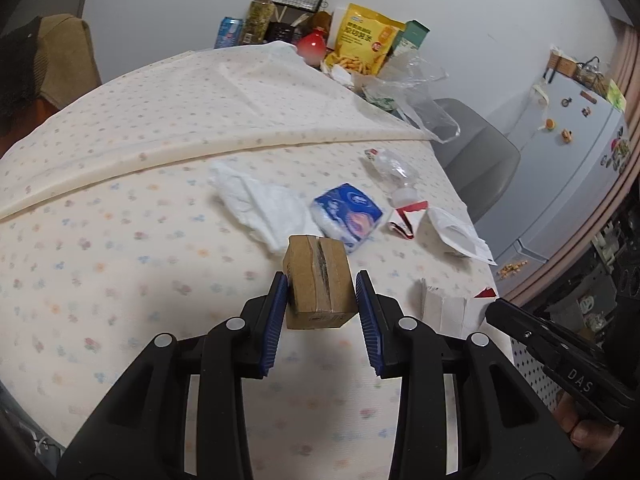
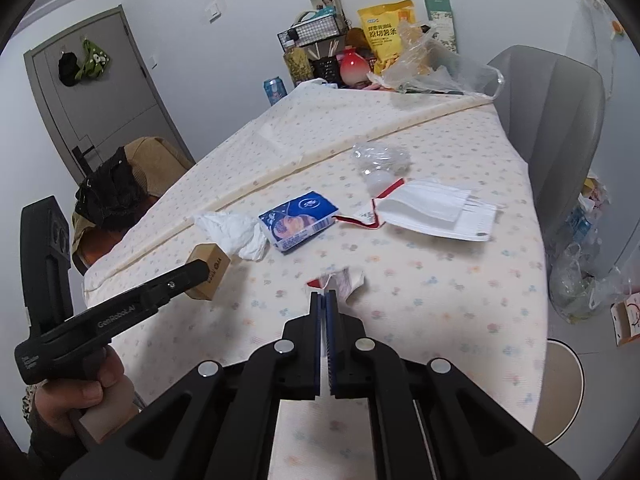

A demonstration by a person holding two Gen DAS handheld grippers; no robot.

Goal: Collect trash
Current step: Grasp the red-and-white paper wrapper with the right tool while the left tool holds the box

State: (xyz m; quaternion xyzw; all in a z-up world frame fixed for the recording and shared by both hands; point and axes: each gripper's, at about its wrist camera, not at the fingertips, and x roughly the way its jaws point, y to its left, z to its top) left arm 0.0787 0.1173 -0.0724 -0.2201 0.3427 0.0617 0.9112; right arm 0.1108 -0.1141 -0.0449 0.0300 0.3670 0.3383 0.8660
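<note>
A small brown cardboard box (image 1: pixel 318 280) sits between the blue pads of my left gripper (image 1: pixel 322 292); the left pad touches it and the right pad stands just beside it. The box also shows in the right wrist view (image 2: pixel 210 264), held above the table. My right gripper (image 2: pixel 325 300) is shut on a torn white and red paper wrapper (image 2: pixel 346 282), which also shows in the left wrist view (image 1: pixel 444 308). On the flowered tablecloth (image 2: pixel 440 280) lie a crumpled white tissue (image 1: pixel 260 204), a blue tissue pack (image 1: pixel 348 216), a red and white wrapper (image 1: pixel 404 220), a white face mask (image 2: pixel 436 210) and crumpled clear plastic (image 2: pixel 380 160).
At the table's far end stand a yellow snack bag (image 1: pixel 364 40), a red vase (image 1: pixel 312 46), a blue can (image 1: pixel 229 32), a bottle, a wire basket and a clear plastic bag (image 1: pixel 416 88). A grey chair (image 2: pixel 552 108) stands to the right. Bags of rubbish (image 2: pixel 580 280) lie on the floor.
</note>
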